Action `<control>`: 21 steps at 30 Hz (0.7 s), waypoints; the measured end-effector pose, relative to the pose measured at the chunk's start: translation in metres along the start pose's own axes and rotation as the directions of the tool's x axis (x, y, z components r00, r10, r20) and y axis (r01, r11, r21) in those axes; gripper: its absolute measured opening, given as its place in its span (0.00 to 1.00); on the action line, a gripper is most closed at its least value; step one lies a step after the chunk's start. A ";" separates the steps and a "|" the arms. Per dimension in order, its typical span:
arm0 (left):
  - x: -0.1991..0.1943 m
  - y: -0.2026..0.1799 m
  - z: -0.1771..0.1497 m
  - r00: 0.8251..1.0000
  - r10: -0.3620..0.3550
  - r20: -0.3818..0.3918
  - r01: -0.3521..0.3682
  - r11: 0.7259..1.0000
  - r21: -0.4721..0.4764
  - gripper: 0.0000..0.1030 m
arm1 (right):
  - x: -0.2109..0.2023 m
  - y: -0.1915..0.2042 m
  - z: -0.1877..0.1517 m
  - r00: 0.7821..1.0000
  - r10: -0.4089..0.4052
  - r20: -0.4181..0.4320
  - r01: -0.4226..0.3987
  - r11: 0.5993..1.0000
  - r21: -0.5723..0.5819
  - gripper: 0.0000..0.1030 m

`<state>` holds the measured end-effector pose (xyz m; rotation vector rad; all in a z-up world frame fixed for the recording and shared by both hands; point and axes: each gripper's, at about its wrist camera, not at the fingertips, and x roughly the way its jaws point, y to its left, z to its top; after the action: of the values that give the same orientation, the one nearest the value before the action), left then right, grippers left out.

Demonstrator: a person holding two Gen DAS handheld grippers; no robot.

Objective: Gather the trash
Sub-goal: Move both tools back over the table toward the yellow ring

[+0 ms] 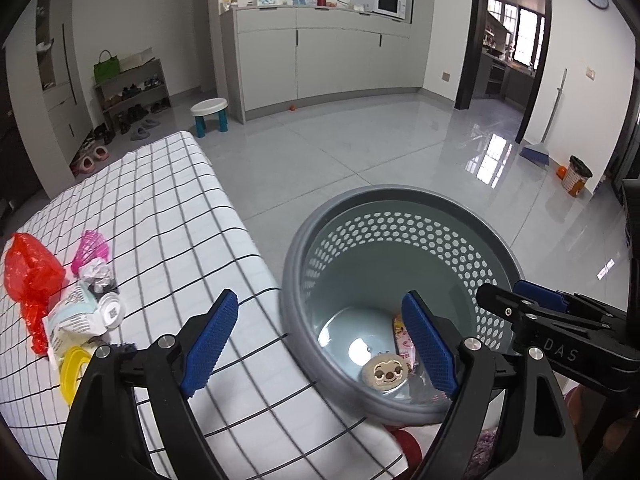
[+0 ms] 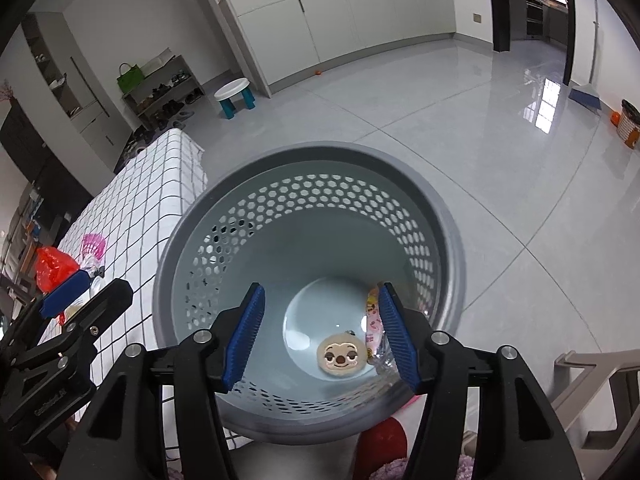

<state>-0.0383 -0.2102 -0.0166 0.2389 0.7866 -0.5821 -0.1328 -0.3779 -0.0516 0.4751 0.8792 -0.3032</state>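
- Left wrist view: the left gripper point(image 1: 320, 344) is spread wide and empty, straddling the edge of the checked table point(image 1: 168, 216) and the grey basket point(image 1: 304, 240).
- Trash pile point(image 1: 80, 300) lies to its left on the table.
- Right gripper point(image 2: 320, 340) hangs wide and empty above the basket, a round sloth-face item point(image 2: 341, 356) and a pink wrapper point(image 2: 372, 320) below its fingers.

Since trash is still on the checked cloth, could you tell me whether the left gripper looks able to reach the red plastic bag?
Probably yes: the left gripper is open and empty, and nothing stands before the red plastic bag.
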 end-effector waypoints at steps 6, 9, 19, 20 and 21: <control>-0.014 0.019 -0.004 0.999 0.033 0.011 -0.032 0.999 -0.029 0.83 | -0.002 0.019 -0.002 1.000 0.024 0.014 -0.023 0.999 -0.038 0.59; -0.022 0.030 -0.006 0.999 0.053 0.015 -0.052 0.998 -0.047 0.83 | -0.005 0.030 -0.003 0.999 0.048 0.026 -0.047 0.997 -0.058 0.61; -0.046 0.071 -0.021 0.993 0.118 0.026 -0.115 0.987 -0.109 0.87 | -0.012 0.078 -0.002 0.993 0.111 0.038 -0.105 0.986 -0.132 0.69; -0.049 0.076 -0.023 0.992 0.124 0.026 -0.121 0.986 -0.116 0.87 | -0.013 0.082 -0.001 0.993 0.115 0.040 -0.108 0.984 -0.138 0.69; -0.051 0.080 -0.024 0.991 0.130 0.027 -0.125 0.985 -0.120 0.87 | -0.013 0.087 -0.001 0.992 0.122 0.040 -0.114 0.982 -0.149 0.69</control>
<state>-0.0352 -0.1146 0.0031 0.1686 0.7638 -0.4164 -0.1029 -0.3018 -0.0177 0.3803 0.8154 -0.1398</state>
